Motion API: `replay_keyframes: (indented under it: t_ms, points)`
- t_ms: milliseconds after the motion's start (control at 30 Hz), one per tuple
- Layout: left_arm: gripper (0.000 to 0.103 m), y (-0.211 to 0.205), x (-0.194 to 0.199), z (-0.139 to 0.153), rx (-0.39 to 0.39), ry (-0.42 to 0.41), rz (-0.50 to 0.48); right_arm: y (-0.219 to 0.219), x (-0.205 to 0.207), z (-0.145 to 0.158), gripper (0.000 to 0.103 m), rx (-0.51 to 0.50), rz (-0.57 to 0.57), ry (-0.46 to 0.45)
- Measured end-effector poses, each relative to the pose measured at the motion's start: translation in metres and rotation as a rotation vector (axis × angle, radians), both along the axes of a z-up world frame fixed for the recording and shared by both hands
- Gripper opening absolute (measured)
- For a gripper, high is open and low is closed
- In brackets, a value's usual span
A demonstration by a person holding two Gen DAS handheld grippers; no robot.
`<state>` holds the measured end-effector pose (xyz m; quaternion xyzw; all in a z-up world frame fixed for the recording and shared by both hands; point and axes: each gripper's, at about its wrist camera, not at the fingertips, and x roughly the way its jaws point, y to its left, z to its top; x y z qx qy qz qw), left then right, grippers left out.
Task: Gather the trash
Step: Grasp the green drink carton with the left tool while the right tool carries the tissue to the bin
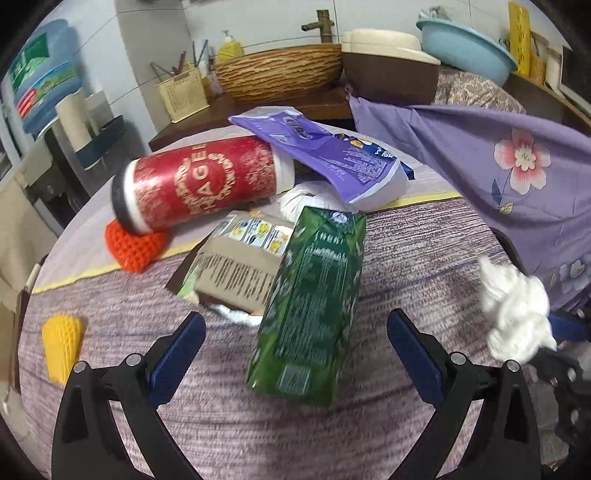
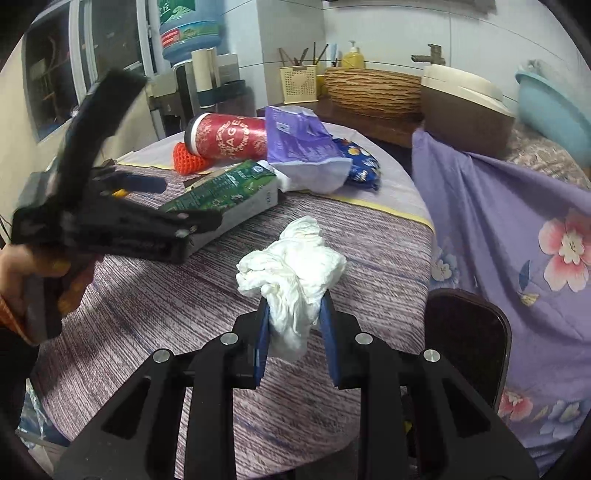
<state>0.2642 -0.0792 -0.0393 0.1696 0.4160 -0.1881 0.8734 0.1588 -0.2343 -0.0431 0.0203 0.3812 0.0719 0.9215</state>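
Right wrist view: the right gripper (image 2: 295, 325) is clenched on a crumpled white tissue (image 2: 291, 266), lifted above the table's (image 2: 147, 314) middle. Left gripper (image 1: 295, 354) stands released, jaws straddling the green carton (image 1: 310, 310) lying mid-table. Likely next: close on the carton and carry both to a bin.

I'm in someone's home, looks like. Basin sink (image 1: 280, 75) with tap (image 1: 320, 24), soap (image 1: 229, 47), water jug (image 2: 190, 27).
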Motion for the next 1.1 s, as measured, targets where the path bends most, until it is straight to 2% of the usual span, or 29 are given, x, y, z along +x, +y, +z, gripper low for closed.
replay_keyframes:
  t_ms: [133,233,267,300,400,533,700,867,967,1100]
  points:
    - [0.09,-0.019,0.018,-0.012,0.074,0.027,-0.017,-0.014,-0.009,-0.009,0.026,0.018,-0.03,0.02]
    - [0.076,-0.024,0.027,-0.023,0.104,0.051,-0.004,-0.023,-0.015,-0.013,0.026,0.026,-0.049,0.028]
    - [0.066,-0.024,0.03,-0.025,0.103,0.06,0.0,-0.027,-0.017,-0.015,0.026,0.03,-0.056,0.03]
    - [0.06,-0.023,0.031,-0.027,0.097,0.069,0.006,-0.029,-0.017,-0.016,0.026,0.034,-0.062,0.032]
    - [0.05,-0.017,0.029,-0.026,0.048,0.08,0.031,-0.038,-0.021,-0.021,0.026,0.049,-0.082,0.036]
    - [0.049,-0.011,0.015,-0.021,0.026,0.051,0.038,-0.047,-0.024,-0.027,0.026,0.077,-0.101,0.035]
    - [0.049,0.004,-0.017,-0.006,-0.057,0.018,0.054,-0.055,-0.032,-0.03,0.026,0.113,-0.115,0.002]
    - [0.049,0.014,-0.063,0.016,-0.133,-0.062,0.058,-0.063,-0.045,-0.031,0.026,0.132,-0.134,-0.039]
    - [0.049,0.008,-0.089,0.024,-0.177,-0.1,0.044,-0.078,-0.056,-0.03,0.026,0.146,-0.18,-0.069]
    - [0.049,-0.012,-0.113,0.03,-0.248,-0.096,-0.004,-0.109,-0.064,-0.035,0.026,0.154,-0.27,-0.061]
